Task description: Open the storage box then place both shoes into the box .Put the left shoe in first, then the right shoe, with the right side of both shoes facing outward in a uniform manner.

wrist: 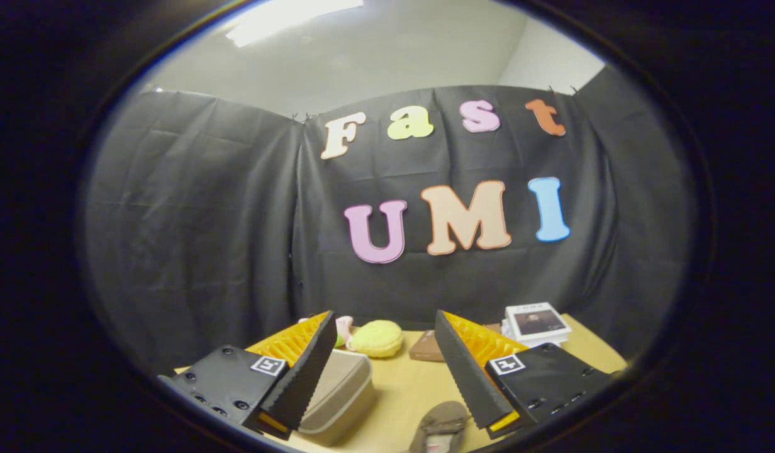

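My gripper [385,322] stands open above the wooden table [403,384], its two fingers wide apart with nothing between them. A beige storage box [338,396] with its lid down sits low beside the left finger [306,371], partly hidden by it. A brownish-grey shoe [441,426] lies on the table close under the right finger [466,371]; I see only its upper part. A second shoe cannot be made out.
Beyond the fingers, at the back of the table, lie a yellow round plush [377,338], a small pink item [344,327] and a brown flat object [426,347]. A stack of white books [536,323] rests at the back right. The black cloth wall closes the far side.
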Tool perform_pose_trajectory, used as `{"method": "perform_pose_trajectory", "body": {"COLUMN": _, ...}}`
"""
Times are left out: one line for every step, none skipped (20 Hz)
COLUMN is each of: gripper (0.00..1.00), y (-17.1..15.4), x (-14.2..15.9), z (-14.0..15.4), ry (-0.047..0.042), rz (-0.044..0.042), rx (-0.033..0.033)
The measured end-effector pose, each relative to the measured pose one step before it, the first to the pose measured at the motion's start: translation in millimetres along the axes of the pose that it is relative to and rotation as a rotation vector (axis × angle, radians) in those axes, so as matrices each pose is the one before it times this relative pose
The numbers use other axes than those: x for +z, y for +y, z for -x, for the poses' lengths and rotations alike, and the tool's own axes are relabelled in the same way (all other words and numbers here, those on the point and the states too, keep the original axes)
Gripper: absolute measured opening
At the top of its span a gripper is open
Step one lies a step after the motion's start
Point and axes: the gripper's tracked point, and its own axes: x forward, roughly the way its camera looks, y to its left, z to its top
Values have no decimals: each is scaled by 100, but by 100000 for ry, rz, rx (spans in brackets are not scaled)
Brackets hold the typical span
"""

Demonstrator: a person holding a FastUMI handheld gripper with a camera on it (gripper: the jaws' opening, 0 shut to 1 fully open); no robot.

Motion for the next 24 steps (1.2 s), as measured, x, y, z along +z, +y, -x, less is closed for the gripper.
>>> {"method": "perform_pose_trajectory", "body": {"gripper": 100, "y": -140, "x": -610, "z": -15, "ry": 1383, "rz": -3453, "rx": 671}}
{"method": "perform_pose_trajectory", "body": {"gripper": 100, "y": 9, "x": -809, "z": 51, "ry": 1542, "rz": -4288, "rx": 925}}
{"method": "perform_pose_trajectory", "body": {"gripper": 100, "y": -24, "x": -930, "z": 27, "ry": 1952, "rz": -5019, "rx": 862}}
{"method": "perform_pose_trajectory", "body": {"gripper": 100, "y": -196, "x": -1129, "z": -69, "ry": 2293, "rz": -5631, "rx": 775}}
{"method": "perform_pose_trajectory", "body": {"gripper": 100, "y": -62, "x": -1150, "z": 1, "ry": 2567, "rz": -6096, "rx": 1112}}
{"method": "perform_pose_trajectory", "body": {"gripper": 100, "y": -147, "x": -1089, "z": 20, "ry": 2511, "rz": -5680, "rx": 1225}}
{"method": "perform_pose_trajectory", "body": {"gripper": 100, "y": -171, "x": -1035, "z": -86, "ry": 2656, "rz": -4786, "rx": 1200}}
{"method": "perform_pose_trajectory", "body": {"gripper": 100, "y": -98, "x": -1085, "z": -165, "ry": 3037, "rz": -4159, "rx": 1350}}
{"method": "perform_pose_trajectory", "body": {"gripper": 100, "y": -40, "x": -1143, "z": -129, "ry": 3369, "rz": -3796, "rx": 1643}}
{"method": "perform_pose_trajectory", "body": {"gripper": 100, "y": -11, "x": -1236, "z": -13, "ry": 3422, "rz": -4067, "rx": 1850}}
{"method": "perform_pose_trajectory", "body": {"gripper": 100, "y": -49, "x": -1126, "z": -257, "ry": 3337, "rz": -4937, "rx": 2095}}
{"method": "perform_pose_trajectory", "body": {"gripper": 100, "y": -100, "x": -1387, "z": -181, "ry": 3025, "rz": -5426, "rx": 1809}}
{"method": "perform_pose_trajectory", "body": {"gripper": 100, "y": -264, "x": -887, "z": -260, "ry": 2436, "rz": -5621, "rx": 1510}}
{"method": "perform_pose_trajectory", "body": {"gripper": 100, "y": -219, "x": -981, "z": -245, "ry": 2155, "rz": -5618, "rx": 1461}}
{"method": "perform_pose_trajectory", "body": {"gripper": 100, "y": -246, "x": -695, "z": -279, "ry": 1807, "rz": -5425, "rx": 1615}}
{"method": "perform_pose_trajectory", "body": {"gripper": 100, "y": -101, "x": -307, "z": -179, "ry": 1211, "rz": -5152, "rx": 1601}}
{"method": "perform_pose_trajectory", "body": {"gripper": 100, "y": -87, "x": -328, "z": -297, "ry": 1061, "rz": -4707, "rx": 1780}}
{"method": "perform_pose_trajectory", "body": {"gripper": 100, "y": -258, "x": -719, "z": -95, "ry": 1334, "rz": -3853, "rx": 1865}}
{"method": "perform_pose_trajectory", "body": {"gripper": 100, "y": -306, "x": -552, "z": -203, "ry": 1570, "rz": -2993, "rx": 1166}}
{"method": "perform_pose_trajectory", "body": {"gripper": 100, "y": -364, "x": -533, "z": -169, "ry": 1529, "rz": -2733, "rx": 620}}
{"method": "perform_pose_trajectory", "body": {"gripper": 100, "y": -420, "x": -451, "z": -252, "ry": 1832, "rz": -2993, "rx": 476}}
{"method": "perform_pose_trajectory", "body": {"gripper": 100, "y": -345, "x": -377, "z": -196, "ry": 1864, "rz": -3400, "rx": 556}}
{"method": "perform_pose_trajectory", "body": {"gripper": 100, "y": -321, "x": -283, "z": -182, "ry": 1410, "rz": -3353, "rx": 705}}
{"method": "perform_pose_trajectory", "body": {"gripper": 100, "y": -300, "x": -163, "z": -118, "ry": 422, "rz": -2472, "rx": 323}}
